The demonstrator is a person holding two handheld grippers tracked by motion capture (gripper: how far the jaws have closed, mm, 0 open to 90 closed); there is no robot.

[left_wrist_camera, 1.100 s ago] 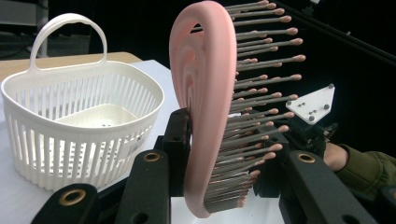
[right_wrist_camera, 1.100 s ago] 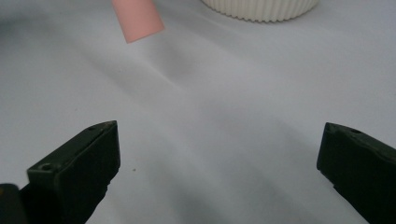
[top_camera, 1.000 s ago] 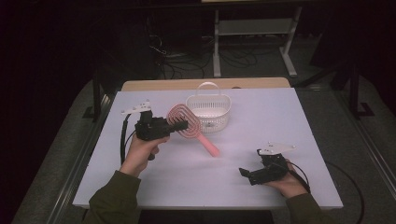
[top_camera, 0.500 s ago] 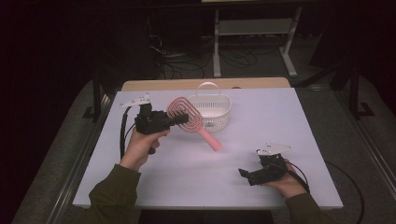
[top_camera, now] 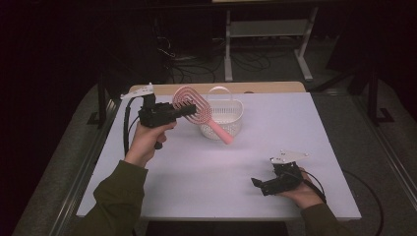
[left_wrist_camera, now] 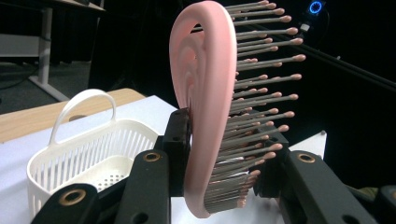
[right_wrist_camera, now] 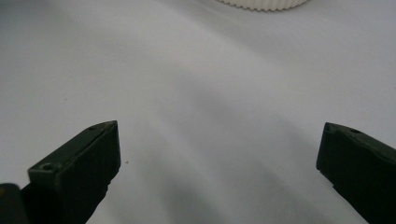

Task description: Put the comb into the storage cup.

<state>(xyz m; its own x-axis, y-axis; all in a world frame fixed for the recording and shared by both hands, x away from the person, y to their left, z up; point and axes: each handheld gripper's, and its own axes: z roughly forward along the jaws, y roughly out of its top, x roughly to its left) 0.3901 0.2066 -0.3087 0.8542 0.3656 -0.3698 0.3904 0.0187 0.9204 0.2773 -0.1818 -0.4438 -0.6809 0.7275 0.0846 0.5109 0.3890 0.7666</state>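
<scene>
Hairbrush: pink brush [top_camera: 193, 104] clamped by its head in the left claw [top_camera: 173, 112], held clear above the tabletop, handle slanting down toward the basket.
Tabletop: white tabletop [top_camera: 314, 123] carries the basket near its far edge.
Basket: white slotted basket [top_camera: 225, 116] with hoop handle stands upright just beyond the brush.
Left claw: closed tight across the brush head [left_wrist_camera: 205, 116], bristles to one side.
Right claw: right claw [top_camera: 263, 185] rests near the front edge, jaws wide, holding nothing.
Advice: lower handle-first, clear the hoop, then release.
</scene>
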